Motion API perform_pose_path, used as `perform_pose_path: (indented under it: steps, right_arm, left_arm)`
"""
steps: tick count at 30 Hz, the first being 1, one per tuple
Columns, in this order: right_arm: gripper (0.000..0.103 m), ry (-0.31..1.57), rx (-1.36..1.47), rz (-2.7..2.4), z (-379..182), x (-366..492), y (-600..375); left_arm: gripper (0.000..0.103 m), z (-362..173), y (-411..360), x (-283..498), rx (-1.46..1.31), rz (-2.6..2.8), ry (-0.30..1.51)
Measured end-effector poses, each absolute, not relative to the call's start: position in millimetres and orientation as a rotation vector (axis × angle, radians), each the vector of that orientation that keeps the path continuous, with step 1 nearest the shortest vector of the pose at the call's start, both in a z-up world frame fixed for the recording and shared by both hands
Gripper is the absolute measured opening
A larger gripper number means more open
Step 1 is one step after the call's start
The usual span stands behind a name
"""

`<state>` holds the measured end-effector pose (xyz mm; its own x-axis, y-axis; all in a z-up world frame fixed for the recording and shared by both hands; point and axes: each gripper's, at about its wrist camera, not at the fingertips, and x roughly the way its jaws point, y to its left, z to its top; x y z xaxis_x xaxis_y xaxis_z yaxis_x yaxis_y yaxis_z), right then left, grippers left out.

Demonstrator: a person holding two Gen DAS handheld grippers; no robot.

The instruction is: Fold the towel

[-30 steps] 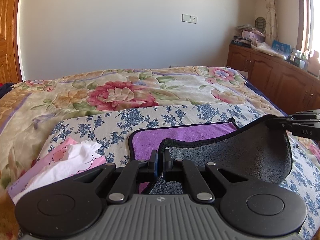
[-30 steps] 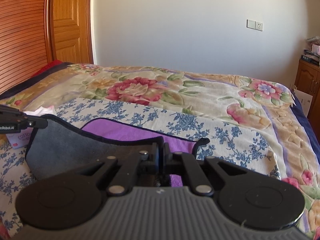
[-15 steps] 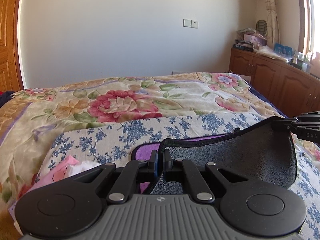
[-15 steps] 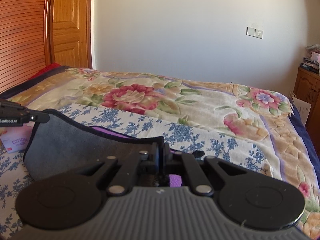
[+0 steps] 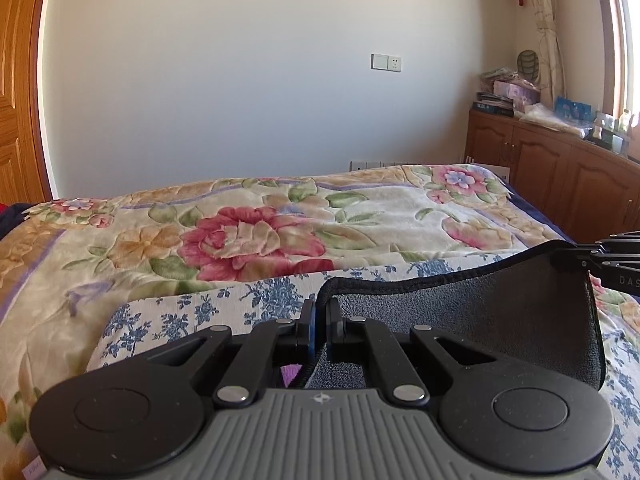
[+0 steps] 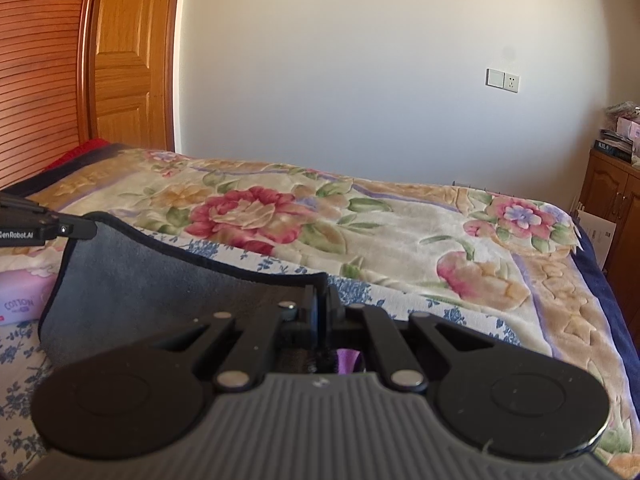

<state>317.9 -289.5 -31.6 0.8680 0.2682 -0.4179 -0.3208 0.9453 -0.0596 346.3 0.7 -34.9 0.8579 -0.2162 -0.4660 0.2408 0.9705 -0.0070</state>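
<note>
the towel (image 5: 480, 320) hangs grey side out, its purple face mostly hidden behind the gripper bodies. left gripper (image 5: 319, 312) and right gripper (image 6: 320, 300) each have jaws pinched tight on a top corner, above the bed (image 5: 280, 216).

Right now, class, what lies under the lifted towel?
Under the towel, held by the left gripper and right gripper, the blue-flowered sheet shows at its edges, over the floral blanket. The raised grey side covers what lies directly beneath.

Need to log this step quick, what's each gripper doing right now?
Left gripper: closed on a corner of the towel.
Right gripper: closed on the other lifted corner of the towel.
</note>
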Motion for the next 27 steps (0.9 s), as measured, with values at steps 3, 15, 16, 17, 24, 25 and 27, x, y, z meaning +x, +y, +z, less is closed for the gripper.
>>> perform_pose_path:
  steps: [3, 15, 16, 17, 24, 25, 27]
  right_arm:
    - [0.004, 0.413, -0.139, 0.308, -31, 323, -287]
    - [0.004, 0.448, -0.204, 0.291, -52, 354, -284]
    - [0.004, 0.453, -0.216, 0.291, -55, 357, -283]
    - [0.004, 0.46, -0.224, 0.292, -58, 360, -283]
    - [0.004, 0.526, -0.23, 0.285, -81, 379, -286]
    - [0.004, 0.536, -0.23, 0.282, -84, 381, -286]
    - [0.004, 0.556, -0.23, 0.283, -90, 383, -286]
  left_arm:
    - [0.006, -36, -3, 353, 0.062, -0.236, 0.48]
    - [0.006, -47, -13, 386, 0.074, -0.216, 0.499]
    - [0.006, -49, -13, 389, 0.08, -0.212, 0.504]
    - [0.006, -52, -13, 392, 0.084, -0.208, 0.507]
    - [0.006, -77, -14, 413, 0.113, -0.187, 0.557]
    - [0.006, -80, -15, 415, 0.118, -0.186, 0.559]
    - [0.006, -85, -17, 418, 0.127, -0.185, 0.57]
